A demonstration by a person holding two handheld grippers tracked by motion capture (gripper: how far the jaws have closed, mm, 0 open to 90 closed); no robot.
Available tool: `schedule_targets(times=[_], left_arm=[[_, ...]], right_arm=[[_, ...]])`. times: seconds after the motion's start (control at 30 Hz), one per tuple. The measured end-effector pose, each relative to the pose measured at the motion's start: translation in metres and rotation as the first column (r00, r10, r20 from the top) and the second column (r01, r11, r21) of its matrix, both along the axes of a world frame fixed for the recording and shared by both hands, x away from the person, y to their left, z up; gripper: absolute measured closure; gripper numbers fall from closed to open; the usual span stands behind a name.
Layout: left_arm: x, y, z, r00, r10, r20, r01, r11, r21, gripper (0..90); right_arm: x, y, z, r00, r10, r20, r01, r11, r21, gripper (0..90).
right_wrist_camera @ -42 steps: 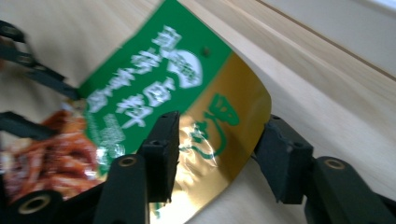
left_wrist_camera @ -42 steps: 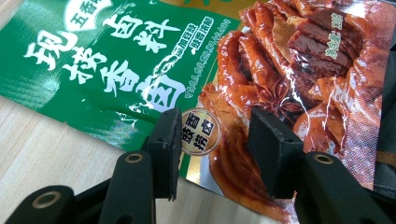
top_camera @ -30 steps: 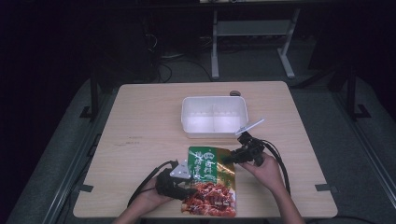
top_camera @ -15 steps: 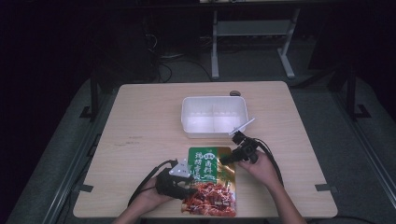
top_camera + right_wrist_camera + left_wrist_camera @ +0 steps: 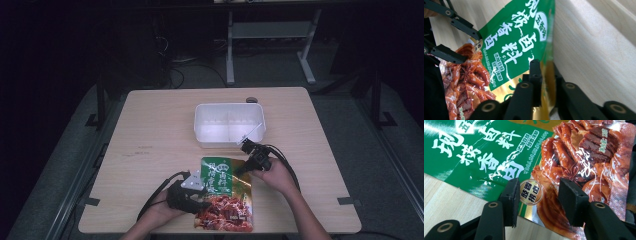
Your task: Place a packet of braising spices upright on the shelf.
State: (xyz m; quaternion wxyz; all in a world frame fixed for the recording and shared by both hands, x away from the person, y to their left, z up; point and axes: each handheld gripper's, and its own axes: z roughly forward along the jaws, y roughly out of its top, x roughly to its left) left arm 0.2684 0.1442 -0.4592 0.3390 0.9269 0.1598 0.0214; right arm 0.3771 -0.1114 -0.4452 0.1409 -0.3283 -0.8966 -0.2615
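Observation:
A glossy food packet (image 5: 225, 192), green at the top and printed with red braised meat below, lies flat near the table's front edge. My right gripper (image 5: 240, 171) comes in at its upper right corner. In the right gripper view its jaws (image 5: 544, 67) have just closed on the packet's (image 5: 516, 42) gold edge. My left gripper (image 5: 206, 199) sits at the packet's left edge. Its jaws (image 5: 537, 185) stand apart over the flat packet (image 5: 486, 152), straddling a round label, with no squeeze visible. The same left gripper (image 5: 471, 48) appears far off in the right gripper view.
A white rectangular tub (image 5: 200, 125) stands behind the packet at the table's middle. A small dark round thing (image 5: 251, 99) lies beyond the tub by the far edge. Bare wooden tabletop (image 5: 150, 150) stretches to the left. Cables trail from both grippers.
My right gripper has edged left onto the packet's upper right corner and its jaws have closed there. The left gripper and the packet have stayed put.

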Motion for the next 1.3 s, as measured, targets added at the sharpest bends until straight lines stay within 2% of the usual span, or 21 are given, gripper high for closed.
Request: schedule_targets(times=[0.1, 0.17, 0.33, 0.5, 0.73, 0.93, 1.3], left_arm=[[0.000, 0.000, 0.001, 1.0000, 0.000, 0.009, 0.000, 1.0000, 0.006, 49.3], [-0.001, 0.003, 0.003, 0.9994, 0.010, 0.032, -0.010, 0.9998, 0.015, 48.3], [-0.003, 0.013, 0.008, 0.9969, 0.047, 0.063, -0.047, 0.9988, 0.011, 43.6], [-0.001, 0.027, 0.012, 0.9945, 0.084, 0.063, -0.084, 0.9965, -0.003, 40.4], [0.003, 0.044, 0.020, 0.9850, 0.154, 0.079, -0.149, 0.9869, -0.061, 36.8], [0.006, 0.057, 0.024, 0.9766, 0.197, 0.086, -0.189, 0.9779, -0.089, 35.3], [0.012, 0.071, 0.026, 0.9625, 0.252, 0.100, -0.243, 0.9656, -0.092, 32.3]], right_arm=[[0.001, -0.001, 0.000, 1.0000, -0.002, -0.007, 0.002, 1.000, 0.010, 89.2], [0.001, -0.003, 0.002, 0.9999, -0.003, -0.016, 0.003, 1.000, 0.021, 89.4], [-0.004, -0.004, 0.009, 1.0000, -0.005, 0.001, 0.005, 0.999, 0.040, 89.5], [-0.008, -0.010, 0.020, 0.9998, -0.011, 0.016, 0.010, 0.998, 0.070, 89.5], [-0.014, -0.010, 0.036, 0.9992, -0.008, 0.038, 0.005, 0.996, 0.084, 89.6], [-0.020, -0.009, 0.051, 0.9979, 0.007, 0.065, -0.014, 0.995, 0.100, 89.7], [-0.030, -0.006, 0.080, 0.9936, 0.030, 0.109, -0.044, 0.991, 0.124, 89.7]])
